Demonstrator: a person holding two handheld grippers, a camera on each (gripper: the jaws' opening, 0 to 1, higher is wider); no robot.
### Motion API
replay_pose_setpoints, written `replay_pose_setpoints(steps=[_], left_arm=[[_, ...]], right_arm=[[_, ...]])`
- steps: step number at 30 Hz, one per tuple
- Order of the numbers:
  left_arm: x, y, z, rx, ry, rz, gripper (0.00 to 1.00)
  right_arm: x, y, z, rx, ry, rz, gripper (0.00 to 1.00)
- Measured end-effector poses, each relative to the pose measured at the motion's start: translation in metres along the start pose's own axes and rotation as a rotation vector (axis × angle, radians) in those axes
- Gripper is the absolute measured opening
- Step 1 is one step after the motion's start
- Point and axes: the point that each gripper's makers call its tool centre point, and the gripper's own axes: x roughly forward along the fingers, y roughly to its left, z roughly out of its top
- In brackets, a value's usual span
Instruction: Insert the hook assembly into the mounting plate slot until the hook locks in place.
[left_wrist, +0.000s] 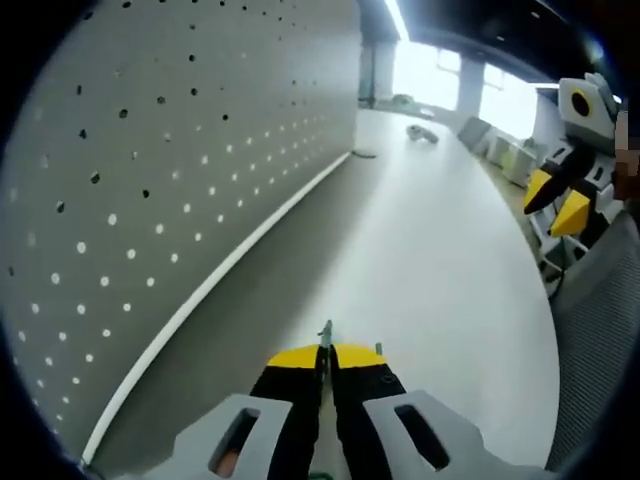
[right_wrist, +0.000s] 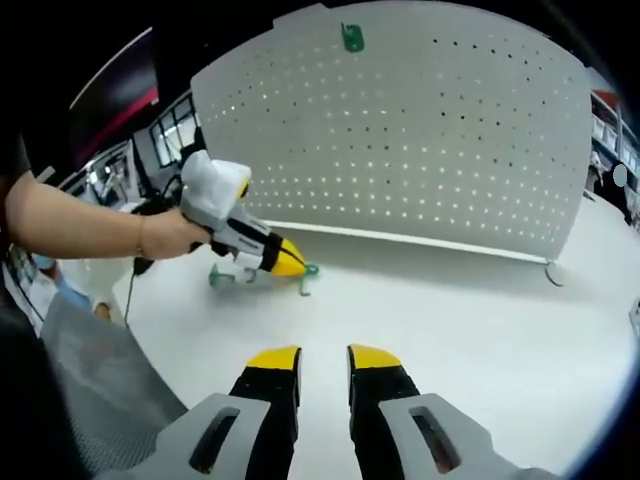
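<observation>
The mounting plate is a white pegboard standing upright on the white table. In the right gripper view the pegboard spans the back, with one green hook hung near its top edge. My left gripper is shut on a small green hook that sticks out past its yellow tips. A hand holds that left gripper low over the table, in front of the board's left part, the green hook at its tip. My right gripper stands open and holds nothing. The right gripper also hangs at the right.
A second green piece lies on the table under the left gripper. A metal foot props the board's right end. A small object lies far down the table. A grey mesh chair stands beside the table edge.
</observation>
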Motion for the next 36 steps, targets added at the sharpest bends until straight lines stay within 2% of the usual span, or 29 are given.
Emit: replay_pose_setpoints(steps=[11,22,31,36], left_arm=[[-0.002,0.001,0.0,0.011,0.005,0.015,0.01],[-0.015,0.006,0.009,0.0,-0.017,0.044,0.01],[-0.036,0.009,0.026,-0.016,-0.062,0.075,0.01],[-0.055,0.009,0.038,-0.027,-0.096,0.099,0.01]], right_arm=[[0.002,0.001,0.001,-0.005,0.0,0.003,0.16],[0.001,0.001,0.006,-0.009,-0.012,0.001,0.17],[0.0,0.007,0.011,-0.008,-0.027,0.011,0.17],[0.002,0.015,0.019,-0.018,-0.044,0.026,0.17]])
